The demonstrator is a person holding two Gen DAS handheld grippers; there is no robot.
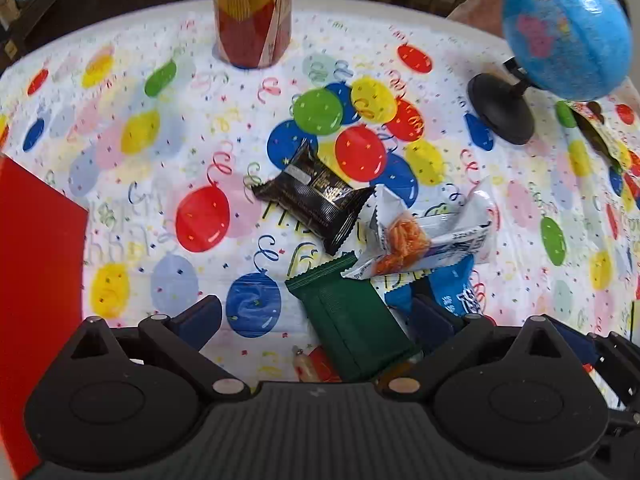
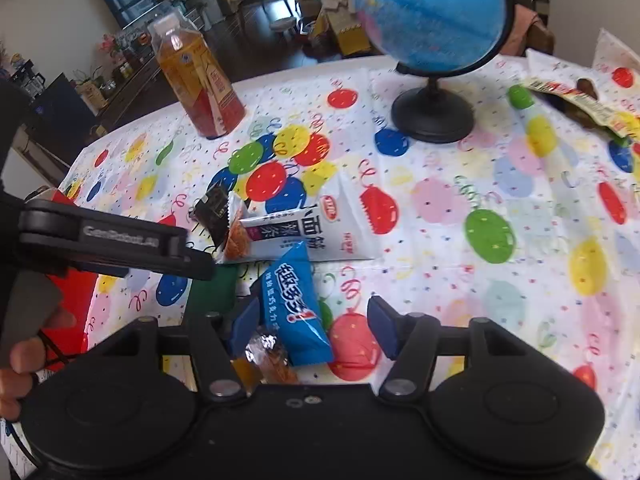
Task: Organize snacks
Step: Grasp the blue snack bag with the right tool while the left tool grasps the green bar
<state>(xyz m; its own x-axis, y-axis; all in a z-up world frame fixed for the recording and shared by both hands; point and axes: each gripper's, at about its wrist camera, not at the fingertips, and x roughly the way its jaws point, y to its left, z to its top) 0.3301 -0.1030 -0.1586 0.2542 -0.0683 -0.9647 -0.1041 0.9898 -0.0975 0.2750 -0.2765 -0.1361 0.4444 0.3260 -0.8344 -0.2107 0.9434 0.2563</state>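
Balloon-print tablecloth [image 2: 500, 240] fills both views; globe [image 2: 430, 20] upper right, tea bottle [image 2: 200, 84] upper left. Snack pile sits at centre: white noodle-snack pack [image 2: 316, 228], green packet [image 1: 352, 328], black packet [image 1: 316, 196], blue cookie packet [image 2: 296, 312]. Right gripper [image 2: 312, 328] straddles the blue cookie packet at lower centre, jaws half spread, pads not yet pressing. Left gripper [image 1: 316, 316] spread wide over the green packet. Advice: centre pads on the packet's edges before squeezing; avoid snagging the small candy beneath.

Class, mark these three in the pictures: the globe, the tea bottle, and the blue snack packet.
globe [image 2: 430, 12]: right wrist view, on the blue sphere.
tea bottle [image 2: 196, 80]: right wrist view, on its label.
blue snack packet [image 2: 296, 304]: right wrist view, on the printed front.
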